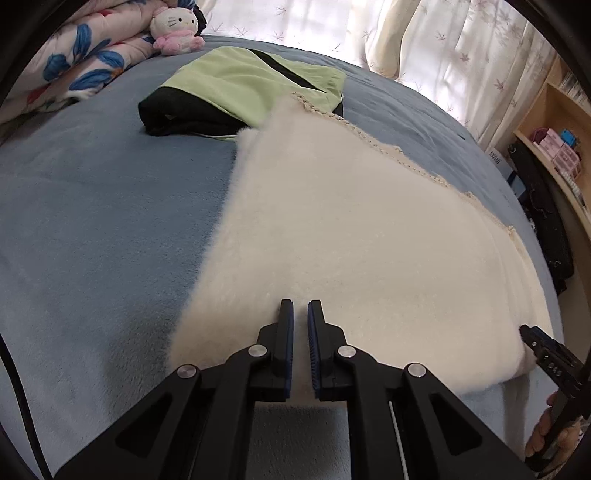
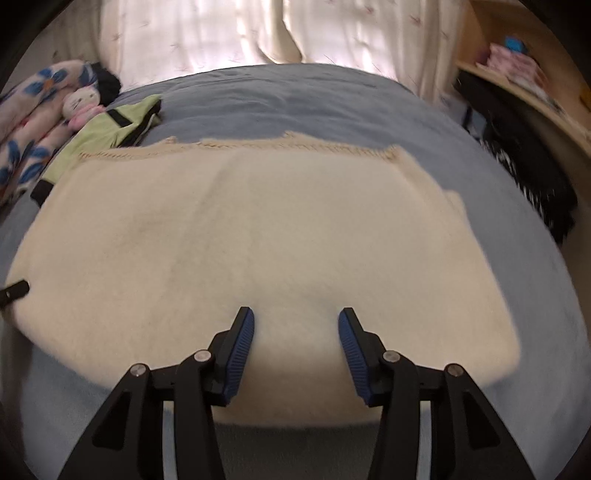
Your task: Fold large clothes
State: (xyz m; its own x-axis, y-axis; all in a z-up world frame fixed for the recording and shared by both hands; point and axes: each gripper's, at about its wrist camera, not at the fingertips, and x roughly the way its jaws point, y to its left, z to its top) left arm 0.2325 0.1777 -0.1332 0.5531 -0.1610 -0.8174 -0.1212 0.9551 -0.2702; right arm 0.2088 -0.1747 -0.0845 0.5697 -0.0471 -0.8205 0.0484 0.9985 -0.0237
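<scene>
A cream fluffy garment (image 1: 351, 221) lies folded flat on the blue bed cover (image 1: 92, 221), its crocheted trim along the far edge. My left gripper (image 1: 300, 306) hovers over its near left part with the jaws almost together and no cloth seen pinched between them. In the right wrist view the same garment (image 2: 258, 221) fills the middle. My right gripper (image 2: 295, 314) is open above its near edge with only the cloth's surface showing between the blue pads (image 2: 240, 350). The right gripper's tip (image 1: 546, 354) also shows at the garment's near right corner, held by a hand (image 1: 546, 435).
A folded green and black garment (image 1: 251, 85) lies beyond the cream one, partly under its far corner. A plush toy (image 1: 177, 29) and a floral quilt (image 1: 85, 62) sit at the bed's far left. Curtains (image 1: 369, 33) hang behind; wooden shelves (image 1: 554, 122) and dark bags stand right.
</scene>
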